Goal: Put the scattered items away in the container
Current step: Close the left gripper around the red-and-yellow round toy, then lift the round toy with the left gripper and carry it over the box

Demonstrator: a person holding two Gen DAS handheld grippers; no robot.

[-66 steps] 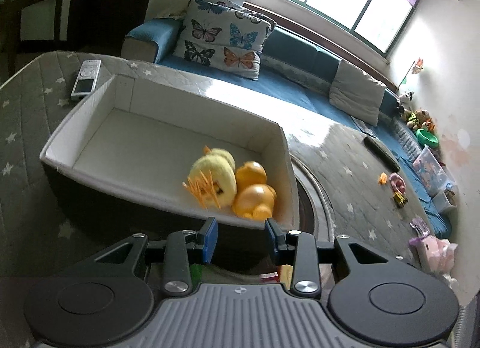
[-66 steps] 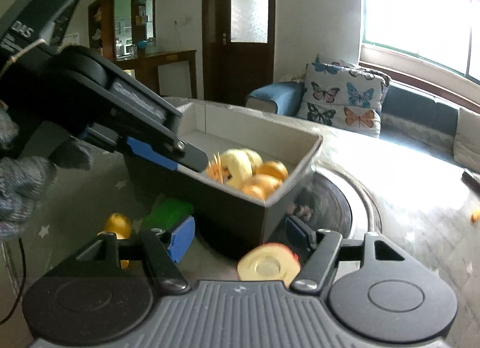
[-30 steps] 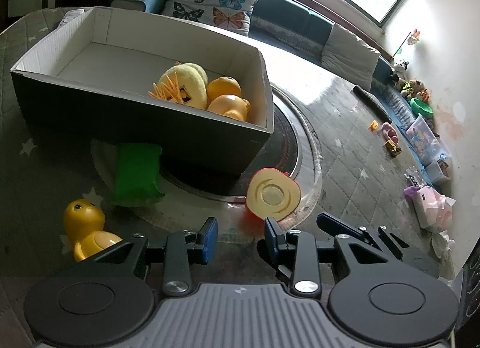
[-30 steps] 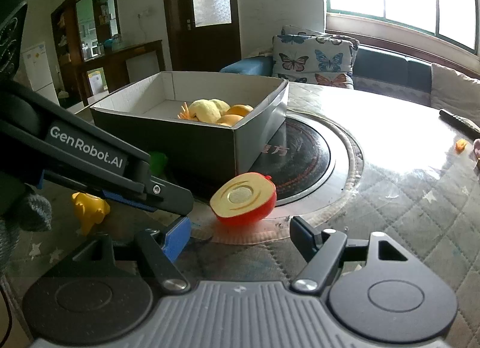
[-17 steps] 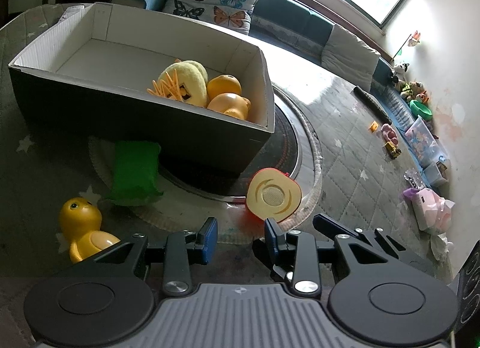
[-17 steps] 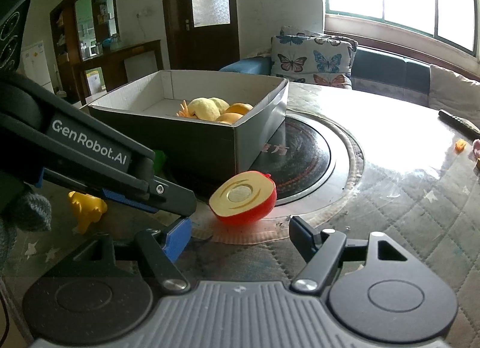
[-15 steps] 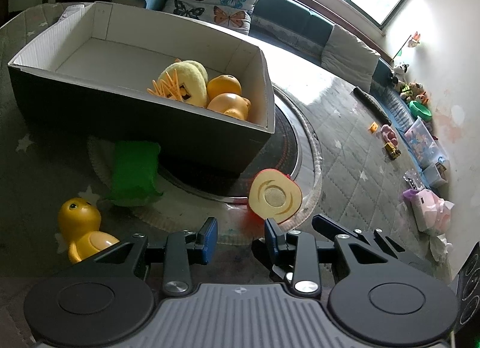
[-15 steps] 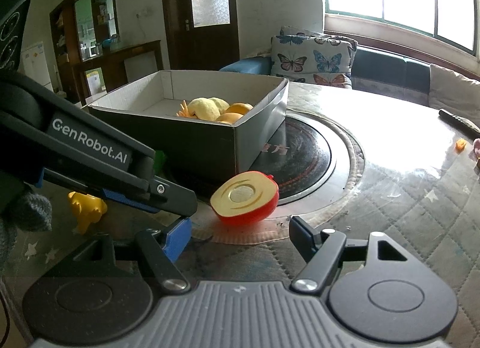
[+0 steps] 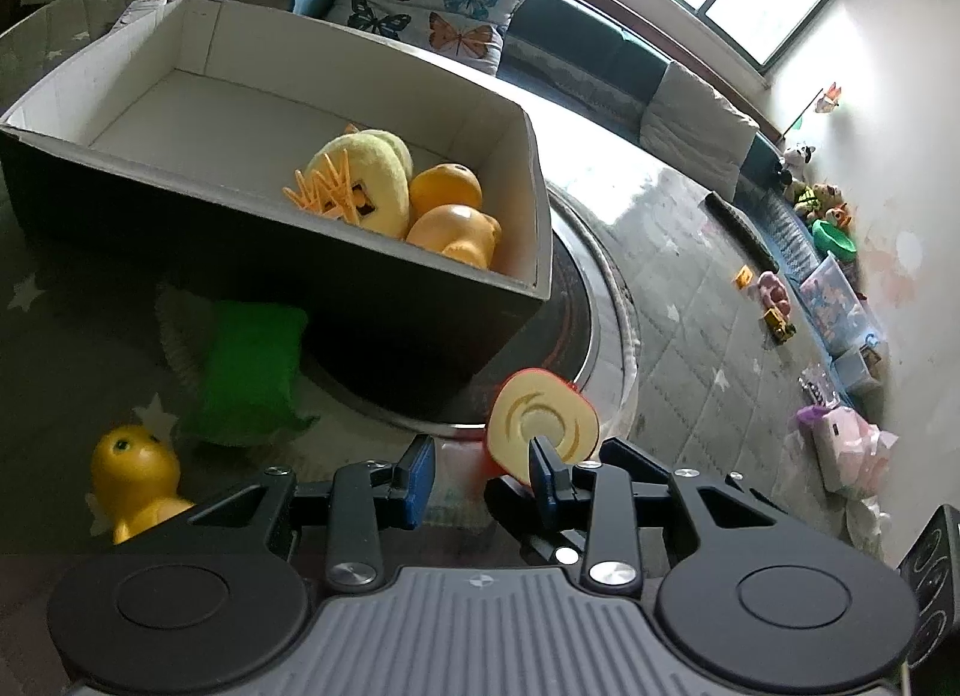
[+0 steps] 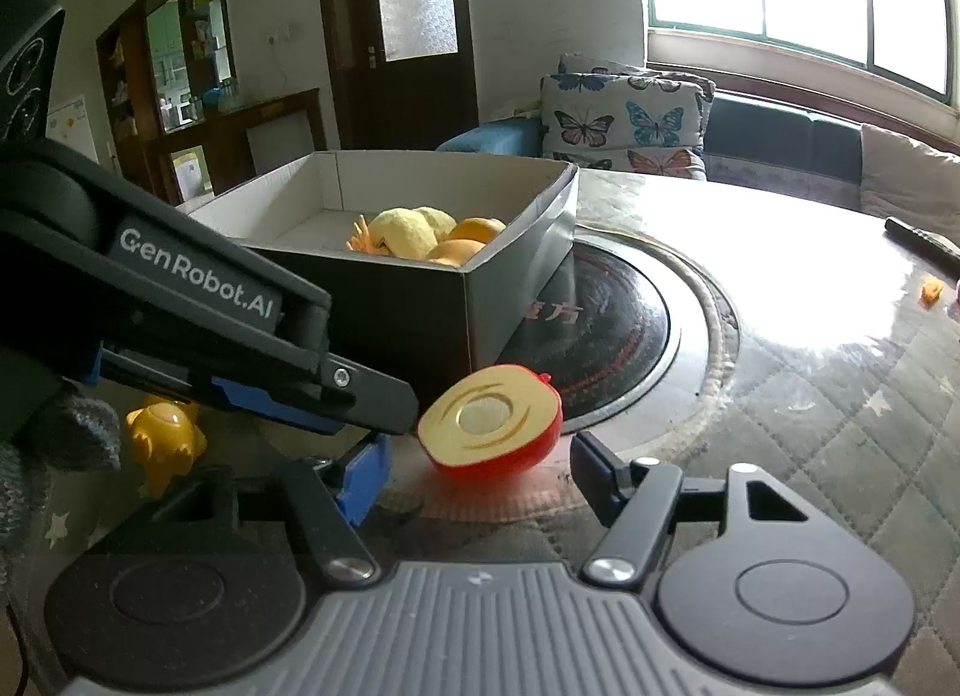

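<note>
A dark box [image 9: 384,300] with a white inside holds a yellow plush toy [image 9: 360,186] and orange rubber toys [image 9: 456,231]. A red toy apple half [image 10: 492,426] lies cut face up on the table in front of the box; it also shows in the left wrist view [image 9: 543,426]. My right gripper [image 10: 480,480] is open, its fingers on either side of the apple half, just short of it. My left gripper [image 9: 480,480] is open and empty, hovering close to the left of the apple. A yellow rubber duck [image 9: 135,480] and a green soft item [image 9: 249,372] lie left of the box.
The box stands on a round dark hotplate [image 10: 606,336] set in the quilted table cover [image 10: 840,426]. A black remote [image 10: 924,243] and small toys [image 9: 774,300] lie at the far right. A sofa with butterfly cushions [image 10: 630,120] is behind.
Both grippers have moved closer to the apple half, which has shifted slightly. The left gripper has dropped from above the box to table level over the last two seconds.
</note>
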